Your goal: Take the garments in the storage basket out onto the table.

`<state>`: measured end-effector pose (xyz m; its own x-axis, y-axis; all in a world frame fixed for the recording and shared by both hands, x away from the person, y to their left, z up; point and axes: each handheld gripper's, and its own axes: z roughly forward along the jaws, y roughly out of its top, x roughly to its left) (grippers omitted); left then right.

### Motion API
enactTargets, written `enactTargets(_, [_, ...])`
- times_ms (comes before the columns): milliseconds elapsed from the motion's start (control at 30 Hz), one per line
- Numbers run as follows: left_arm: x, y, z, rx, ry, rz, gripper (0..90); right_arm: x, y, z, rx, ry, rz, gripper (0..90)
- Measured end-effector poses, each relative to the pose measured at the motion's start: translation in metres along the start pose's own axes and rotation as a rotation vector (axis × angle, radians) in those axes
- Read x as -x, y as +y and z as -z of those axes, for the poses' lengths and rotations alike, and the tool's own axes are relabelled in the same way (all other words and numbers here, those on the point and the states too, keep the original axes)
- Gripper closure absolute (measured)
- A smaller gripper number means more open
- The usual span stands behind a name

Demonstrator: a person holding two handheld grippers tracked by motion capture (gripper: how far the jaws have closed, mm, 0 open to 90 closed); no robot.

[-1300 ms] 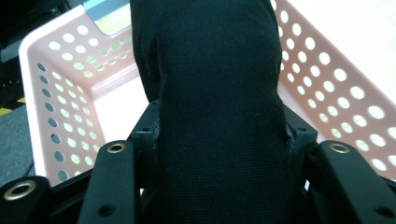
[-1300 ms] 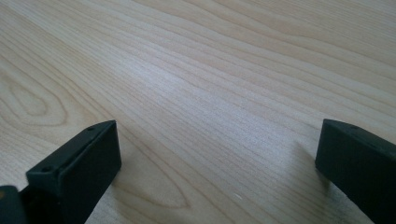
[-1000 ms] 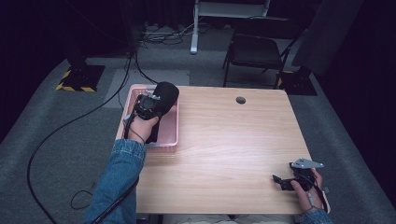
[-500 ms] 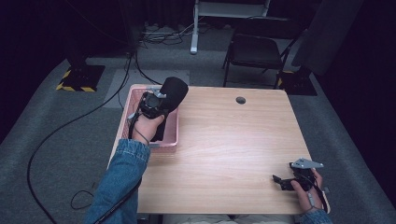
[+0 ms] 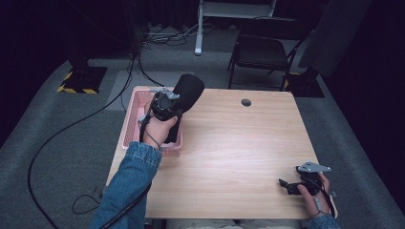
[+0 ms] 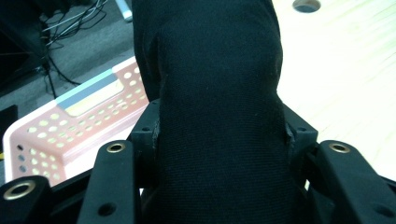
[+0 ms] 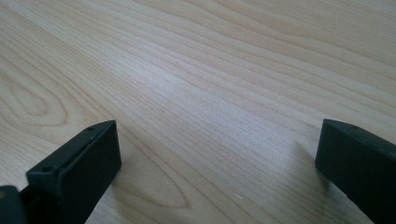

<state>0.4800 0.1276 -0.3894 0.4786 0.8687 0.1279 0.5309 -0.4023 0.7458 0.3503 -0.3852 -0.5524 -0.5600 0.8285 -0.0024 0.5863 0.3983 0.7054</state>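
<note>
High view: left gripper (image 5: 168,106) raised over the near-right edge of a pink perforated plastic basket (image 5: 135,125), clamped on a black fabric-covered roll (image 5: 188,91) that sticks up and away from the hand, its far end hanging above the light wooden table (image 5: 239,152) just beside the basket. More dark cloth (image 5: 173,134) lying inside the basket under the hand. Denim sleeve (image 5: 131,176) reaching in from the bottom left. Right gripper (image 5: 289,184) resting low at the near-right corner of the table, well apart from the roll and the basket, jaws pointing left. Round cable hole (image 5: 246,102) near the far edge of the table. Beyond the table, a dark folding chair (image 5: 261,52) on grey carpet, and a black cable (image 5: 81,125) trailing across the floor at left.

Left gripper view: black fabric-covered roll (image 6: 215,107) running up the middle, squeezed between the two black jaws, pads (image 6: 145,135) pressed into the cloth on both sides. Pink basket (image 6: 70,126) to the left below, pale table (image 6: 345,84) to the right, cable hole (image 6: 307,4) at the top.

Right gripper view: two black fingertips (image 7: 79,158) spread wide, nothing between them, bare wood grain of the table (image 7: 219,93) just beneath.
</note>
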Motion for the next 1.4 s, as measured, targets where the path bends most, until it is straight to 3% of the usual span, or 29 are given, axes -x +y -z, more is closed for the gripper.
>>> enactTargets(733, [0.041,0.021,-0.006,0.086,-0.079,0.018,45.5,0.0,0.0,0.0,0.0,0.0,0.0,0.0])
enactTargets(1400, [0.072,0.033,-0.017,0.125,-0.145,0.021,45.3,0.0,0.0,0.0,0.001,0.0,0.0,0.1])
